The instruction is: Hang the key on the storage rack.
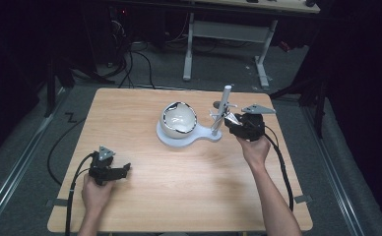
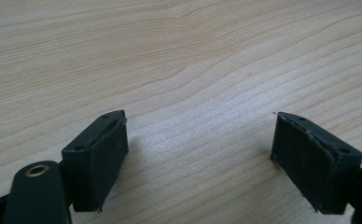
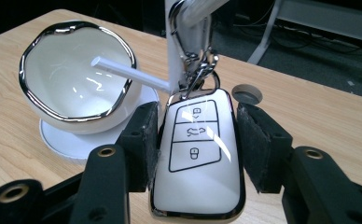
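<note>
I hold the car key [image 3: 198, 154] pinched between my right gripper [image 3: 198, 144] pads, at three o'clock from the bowl [image 1: 178, 119], apparently clipped to the stand's post [image 1: 221, 110], while my left gripper [image 2: 200, 163] rests wide and empty on the table [image 2: 179, 56].

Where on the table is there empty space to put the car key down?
The widest bare wood lies between the left claw and the right hand, in front of the white stand. The far-left corner behind the bowl is free too. It is crowded around the post, where the right claw holds the car key.
</note>
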Action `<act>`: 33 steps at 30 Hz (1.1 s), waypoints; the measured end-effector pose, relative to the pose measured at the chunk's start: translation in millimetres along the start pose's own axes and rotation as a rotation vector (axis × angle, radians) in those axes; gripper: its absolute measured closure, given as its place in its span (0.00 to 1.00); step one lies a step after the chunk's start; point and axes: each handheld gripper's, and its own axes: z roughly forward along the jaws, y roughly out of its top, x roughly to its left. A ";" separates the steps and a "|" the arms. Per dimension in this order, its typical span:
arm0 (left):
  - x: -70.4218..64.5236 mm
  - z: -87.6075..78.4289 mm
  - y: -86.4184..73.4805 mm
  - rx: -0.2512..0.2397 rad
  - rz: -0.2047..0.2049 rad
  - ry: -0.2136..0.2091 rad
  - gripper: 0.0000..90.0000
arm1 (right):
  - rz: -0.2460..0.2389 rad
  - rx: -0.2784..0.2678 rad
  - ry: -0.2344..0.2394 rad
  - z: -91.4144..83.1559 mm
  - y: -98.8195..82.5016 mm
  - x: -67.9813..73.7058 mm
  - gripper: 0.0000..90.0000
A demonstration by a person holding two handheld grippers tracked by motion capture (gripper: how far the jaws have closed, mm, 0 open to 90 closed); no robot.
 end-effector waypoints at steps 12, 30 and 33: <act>-0.1 0.0 0.0 0.000 0.000 0.000 0.21 | 0.030 -0.002 0.021 3.0 -4.0 -0.3 0.55; -0.2 0.0 0.0 0.001 0.001 0.001 0.21 | 0.069 -0.075 0.047 -14.7 -15.2 -7.1 0.49; -0.2 0.0 0.0 0.001 0.001 0.001 0.21 | 0.073 -0.081 0.046 -20.3 -16.1 -8.7 0.50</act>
